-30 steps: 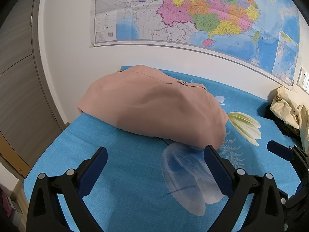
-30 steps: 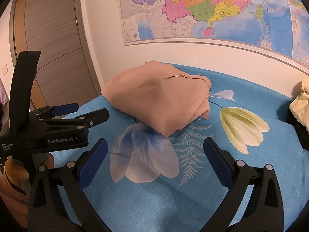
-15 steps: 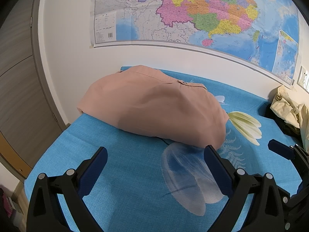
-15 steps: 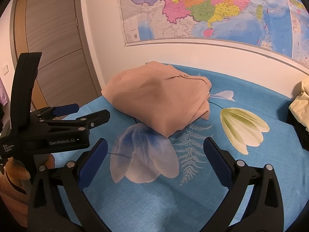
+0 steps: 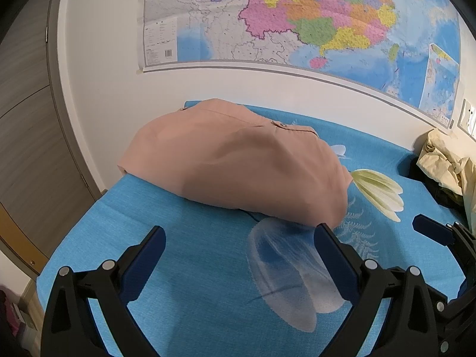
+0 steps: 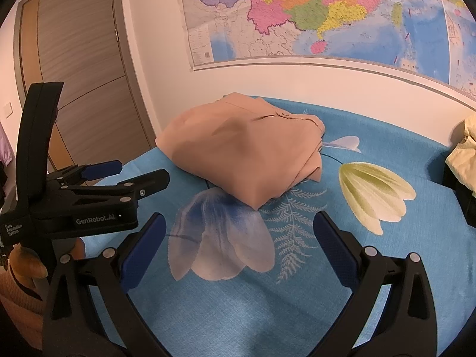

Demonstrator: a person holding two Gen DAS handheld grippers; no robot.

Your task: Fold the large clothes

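Folded salmon-pink cloth garment lies on the blue flower-printed bedsheet, just beyond the spread, empty left gripper; the right gripper gapes likewise, holding nothing, below a colourful wall map.

Both black plastic two-finger grippers carry blue ribbed pads and silver rivets; white "GenRobot.AI" lettering at frame left.

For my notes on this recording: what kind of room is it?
Probably a bedroom at home: a bed-like surface under a blue flowered sheet, a large wall map, a wooden door, and a folded pink garment.
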